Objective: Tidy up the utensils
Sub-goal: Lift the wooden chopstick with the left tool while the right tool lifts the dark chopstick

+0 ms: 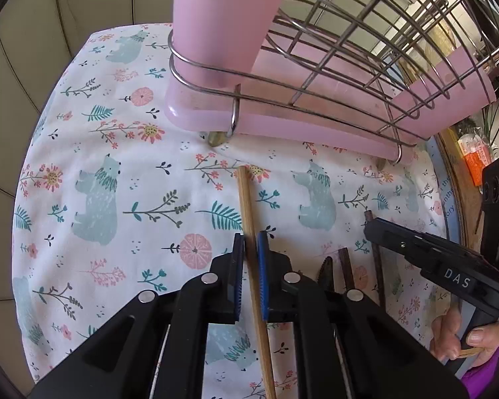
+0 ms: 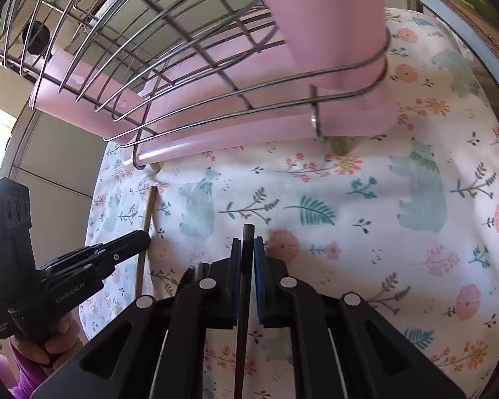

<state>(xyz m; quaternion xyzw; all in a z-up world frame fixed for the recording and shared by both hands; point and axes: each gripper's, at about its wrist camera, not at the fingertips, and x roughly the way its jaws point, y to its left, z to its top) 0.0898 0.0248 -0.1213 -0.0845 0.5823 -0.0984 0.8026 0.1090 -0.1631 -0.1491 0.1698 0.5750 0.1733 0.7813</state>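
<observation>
Left gripper (image 1: 251, 252) is pinched on a light wooden chopstick (image 1: 249, 212), whose far end lies on the floral tablecloth (image 1: 116, 153) just short of the dish rack. Right gripper (image 2: 248, 256) is pressed together on a dark brown chopstick (image 2: 248, 232), its tip showing past the pads. The wire dish rack (image 1: 316, 66) with its pink tray (image 1: 282, 129) and pink utensil holder (image 1: 223, 16) stands along the table's far edge. Further dark utensils (image 1: 346, 266), one serrated, lie between the two grippers.
</observation>
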